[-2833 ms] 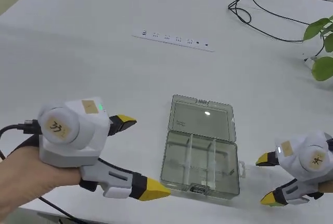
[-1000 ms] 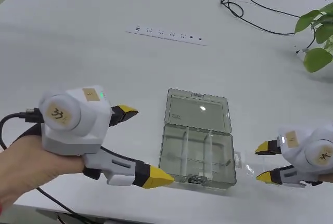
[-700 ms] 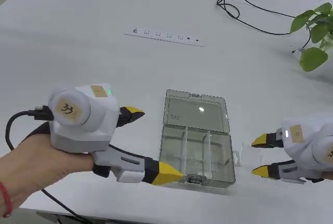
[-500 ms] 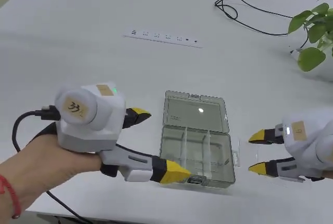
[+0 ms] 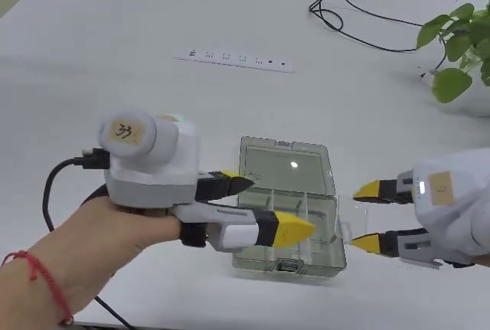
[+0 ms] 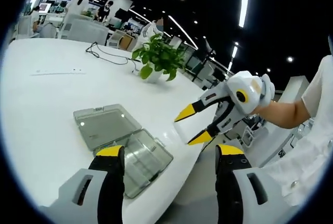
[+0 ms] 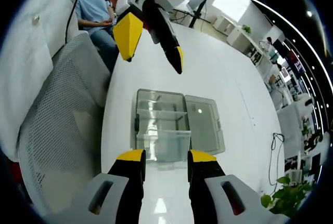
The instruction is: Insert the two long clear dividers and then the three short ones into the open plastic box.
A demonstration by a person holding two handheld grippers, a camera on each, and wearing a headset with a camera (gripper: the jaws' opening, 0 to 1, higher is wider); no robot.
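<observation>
Since half a second ago your left gripper [image 5: 272,206] has swung in from the left, and its lower jaw now crosses the front of the open plastic box [image 5: 321,257]; your right gripper [image 5: 361,217] has edged a little nearer the box's right side.

In the head view your left jaws are spread wide with nothing between them; the box sits on the white table [image 5: 153,115] with its lid [image 5: 287,163] laid back flat on the far side; upright dividers [image 5: 308,211] stand in the tray, partly hidden behind your jaw; your right jaws stand apart just right of the box, and what lies between them is too faint to make out here; a power strip [image 5: 233,60], a black cable [image 5: 344,16] and a plant [image 5: 455,47] lie well beyond.

In the left gripper view your own two jaws rise wide apart, empty, above the box's near corner; your right gripper comes in from the right, pinching a clear divider [image 6: 183,130] between its yellow tips, off the table and just beside the box.

In the right gripper view your jaws clamp that clear divider by its two ends; it hangs level in front of the box, apart from it; the tray shows a divider already seated across it; your left gripper hovers beyond the box, jaws parted; a mesh chair [image 7: 62,130] stands off the table edge.
</observation>
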